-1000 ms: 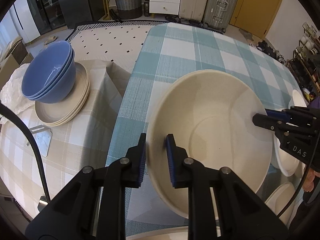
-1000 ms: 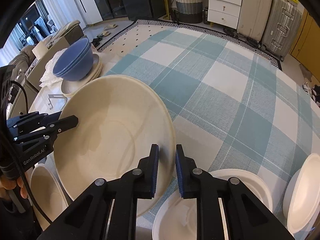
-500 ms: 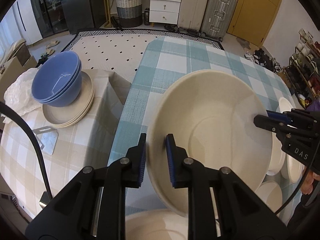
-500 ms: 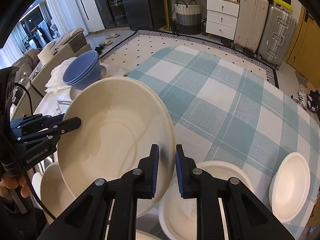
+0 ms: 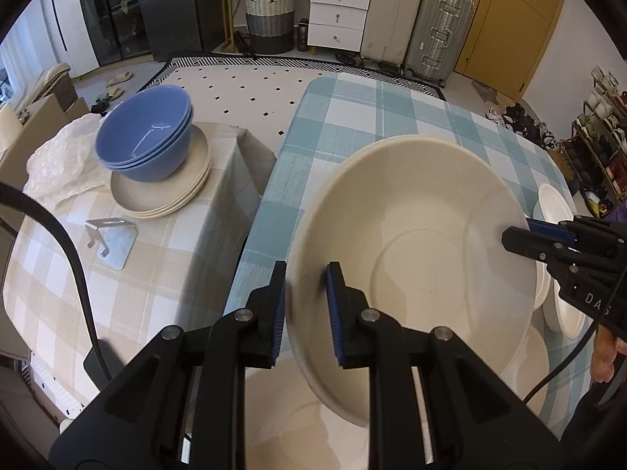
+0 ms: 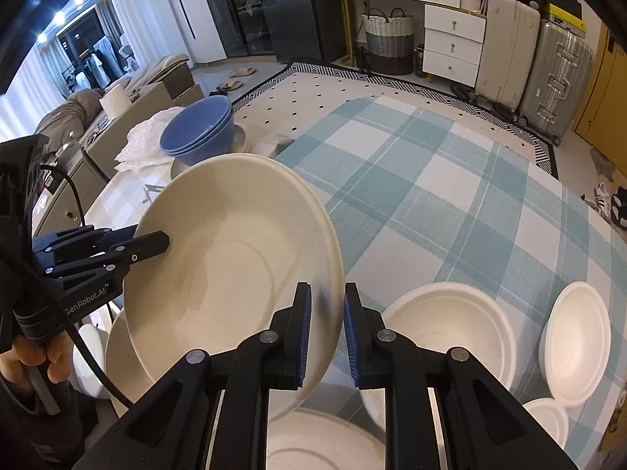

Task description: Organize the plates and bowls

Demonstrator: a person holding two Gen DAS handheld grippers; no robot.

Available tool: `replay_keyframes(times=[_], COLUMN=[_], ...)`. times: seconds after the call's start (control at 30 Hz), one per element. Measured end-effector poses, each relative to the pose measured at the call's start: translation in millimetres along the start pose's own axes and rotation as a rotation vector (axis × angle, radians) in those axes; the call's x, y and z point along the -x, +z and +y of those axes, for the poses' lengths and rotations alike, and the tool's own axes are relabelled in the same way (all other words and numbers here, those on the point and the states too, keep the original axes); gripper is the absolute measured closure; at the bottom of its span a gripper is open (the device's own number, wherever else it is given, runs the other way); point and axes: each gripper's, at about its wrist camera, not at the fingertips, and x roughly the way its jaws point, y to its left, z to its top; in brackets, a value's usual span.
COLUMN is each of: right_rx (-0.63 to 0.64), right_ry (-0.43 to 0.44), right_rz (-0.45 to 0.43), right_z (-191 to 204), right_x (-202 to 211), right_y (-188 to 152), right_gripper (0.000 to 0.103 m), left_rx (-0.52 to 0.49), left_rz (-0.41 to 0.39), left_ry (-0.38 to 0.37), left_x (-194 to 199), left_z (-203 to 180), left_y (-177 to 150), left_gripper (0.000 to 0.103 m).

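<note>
Both tools are matte black plastic with a fine-grained surface. The left gripper [image 5: 305, 309] has two angular fingers that widen toward the camera into open triangular frames, each with round silver screws at its joints, and ribbed blue pads [image 5: 335, 313] on the inner faces. The right gripper [image 6: 327, 333] is built the same way, with matching silver screws and blue pads. Seen from the other camera, the left tool's side carries white lettering "GenRobot.AI", the right tool's "DAS". A thick black cable [image 5: 74, 258] loops from the left tool, and a thinner one [image 5: 568, 364] hangs from the right.
</note>
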Motion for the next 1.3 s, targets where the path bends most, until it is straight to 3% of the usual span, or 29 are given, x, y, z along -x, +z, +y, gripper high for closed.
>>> replay_keyframes(times=[0.6, 1.3], right_rx=[0.068, 0.147], right_ry=[0.033, 0.067], right_rz=[0.038, 0.097], right_z=[47, 89], right_x=[-6, -22], right_y=[-37, -68], right_gripper=[0.086, 0.086], left_rx=[-0.001, 0.055], left_rz=[-0.011, 0.022], left_ry=[0.087, 0.103], left_x=[35, 40], left_z=[24, 59], left_y=[-62, -117], left_gripper=[0.087, 0.087])
